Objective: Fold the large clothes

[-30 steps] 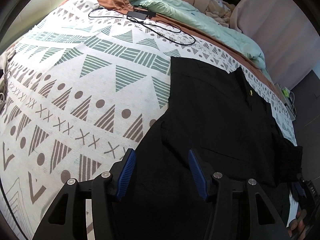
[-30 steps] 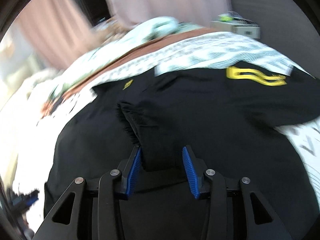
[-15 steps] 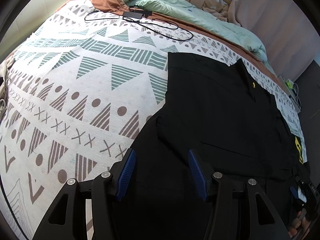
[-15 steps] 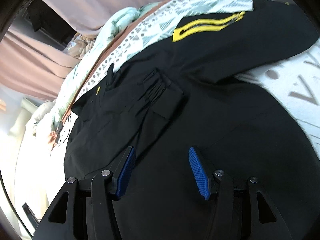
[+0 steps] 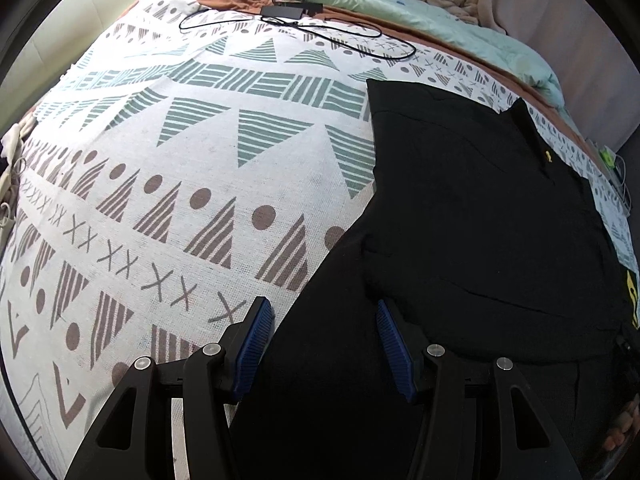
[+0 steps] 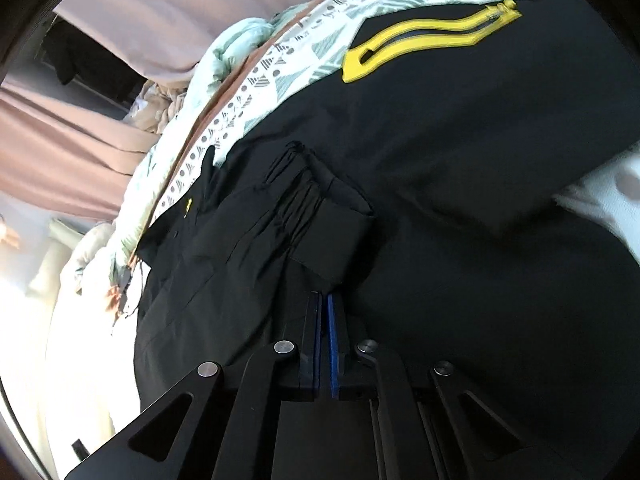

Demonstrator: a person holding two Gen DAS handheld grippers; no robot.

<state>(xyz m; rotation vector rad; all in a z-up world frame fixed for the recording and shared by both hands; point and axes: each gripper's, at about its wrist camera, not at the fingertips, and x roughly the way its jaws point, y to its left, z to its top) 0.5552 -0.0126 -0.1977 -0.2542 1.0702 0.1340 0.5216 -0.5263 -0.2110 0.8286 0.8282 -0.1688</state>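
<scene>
From the left wrist, the left gripper [image 5: 325, 344] hovers with jaws apart and nothing pinched; the black jacket [image 5: 472, 208] spreads ahead and beneath them on the patterned bedspread [image 5: 168, 152]. From the right wrist, the right gripper [image 6: 324, 312] has just clamped together, empty (pads meeting); the jacket's folded sleeve cuff [image 6: 320, 216] lies directly ahead, a yellow zipper [image 6: 420, 36] far beyond.

Left gripper [image 5: 324, 316] angled downward, jaws apart; right gripper [image 6: 324, 300] (jaws just closed) pads together.
</scene>
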